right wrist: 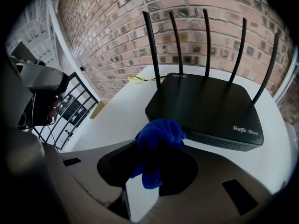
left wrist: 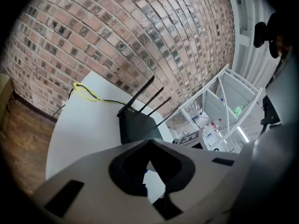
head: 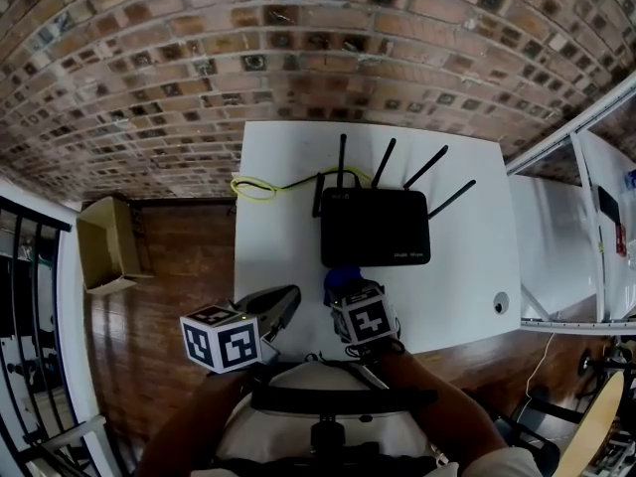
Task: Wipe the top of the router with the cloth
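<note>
Cloth (right wrist: 156,143) is sitting pinched in R gripper (head: 350,294) jaws at 6 o'clock edge of router (right wrist: 205,101). L gripper (left wrist: 149,143) is hanging at 8 o'clock, jaws pressed together, empty. W/ nothing bracing it, wiping toward 12 is risking shoving router or snagging antennas (right wrist: 177,41).

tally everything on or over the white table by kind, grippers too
router: 1
blue cloth: 1
yellow cable: 1
gripper: 2, the left gripper and the right gripper
total: 5
</note>
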The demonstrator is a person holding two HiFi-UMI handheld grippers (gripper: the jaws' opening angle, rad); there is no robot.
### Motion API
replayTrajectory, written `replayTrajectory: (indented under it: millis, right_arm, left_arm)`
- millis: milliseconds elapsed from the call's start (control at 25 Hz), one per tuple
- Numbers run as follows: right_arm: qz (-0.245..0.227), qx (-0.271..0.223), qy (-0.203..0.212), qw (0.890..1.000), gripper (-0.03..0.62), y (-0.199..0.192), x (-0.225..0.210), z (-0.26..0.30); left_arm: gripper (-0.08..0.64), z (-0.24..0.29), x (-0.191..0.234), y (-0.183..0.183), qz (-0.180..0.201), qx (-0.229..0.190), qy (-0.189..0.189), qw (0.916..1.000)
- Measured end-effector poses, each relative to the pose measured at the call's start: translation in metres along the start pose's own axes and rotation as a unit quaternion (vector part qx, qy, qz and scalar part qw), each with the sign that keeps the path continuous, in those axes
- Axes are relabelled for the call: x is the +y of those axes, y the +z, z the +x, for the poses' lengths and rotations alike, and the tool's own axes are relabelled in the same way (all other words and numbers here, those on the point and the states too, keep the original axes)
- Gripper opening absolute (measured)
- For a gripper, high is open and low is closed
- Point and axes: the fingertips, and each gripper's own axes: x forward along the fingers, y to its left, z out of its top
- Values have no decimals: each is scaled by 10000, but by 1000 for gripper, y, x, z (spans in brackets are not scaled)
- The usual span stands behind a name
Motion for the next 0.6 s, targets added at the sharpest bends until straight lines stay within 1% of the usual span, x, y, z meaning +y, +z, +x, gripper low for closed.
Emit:
replayTrajectory:
  millis: [200,440,600]
  right_arm:
    - [83,-74,97,9999,127,4,16,8]
    - [431,-44,162,9989,127,9,30,10]
    - [663,-155,305,9972,127,14,44,15]
  left_arm:
    - [28,-12,9,-2,-12,-21,59,10000]
    - [28,-21,16,-3,-72,-37,54,10000]
    - [28,-28,20,-2,-84,-47,78,9999]
